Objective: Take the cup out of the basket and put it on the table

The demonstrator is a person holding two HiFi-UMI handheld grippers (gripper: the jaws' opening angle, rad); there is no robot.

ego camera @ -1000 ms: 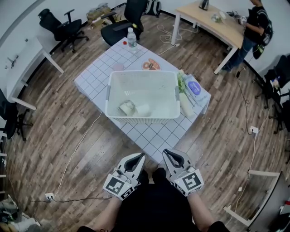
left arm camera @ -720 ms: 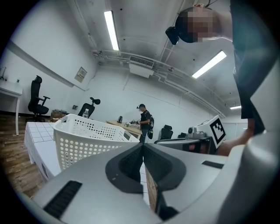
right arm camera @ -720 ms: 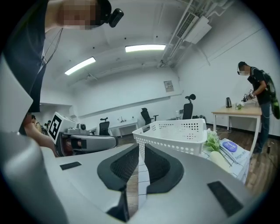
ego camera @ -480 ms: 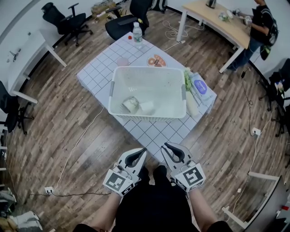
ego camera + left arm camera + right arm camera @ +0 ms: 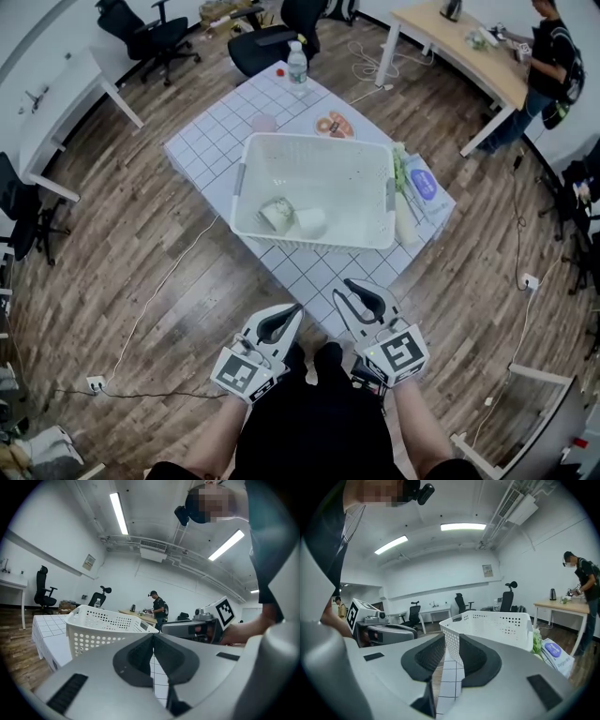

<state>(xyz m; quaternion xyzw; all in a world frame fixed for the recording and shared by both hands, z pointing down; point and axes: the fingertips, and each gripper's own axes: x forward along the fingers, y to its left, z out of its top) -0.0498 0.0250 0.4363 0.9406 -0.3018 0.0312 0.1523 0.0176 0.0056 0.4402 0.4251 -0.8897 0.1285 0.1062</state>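
Observation:
A white perforated basket [image 5: 314, 192] stands on the table with the white grid cloth [image 5: 211, 141]. Two cups lie on their sides at its near-left bottom: a patterned one [image 5: 276, 214] and a plain white one [image 5: 309, 222]. Both grippers hover over the floor short of the table's near corner, pointing at the basket. My left gripper [image 5: 296, 309] is shut and empty, its tips meeting in the left gripper view [image 5: 153, 637]. My right gripper [image 5: 342, 291] has just been opening; a narrow gap [image 5: 451, 641] shows with nothing in it. The basket [image 5: 497, 623] rises ahead of it.
On the table behind the basket are a water bottle [image 5: 297, 67], a small pink cup [image 5: 264, 123] and a plate of food [image 5: 335, 126]. Greens and a blue packet [image 5: 427, 183] lie to its right. Office chairs, desks, a floor cable [image 5: 159, 309] and a person [image 5: 548, 56] surround it.
The table and basket have come nearer in the head view as both grippers moved toward them. The right gripper's jaws have parted slightly; the left stays shut.

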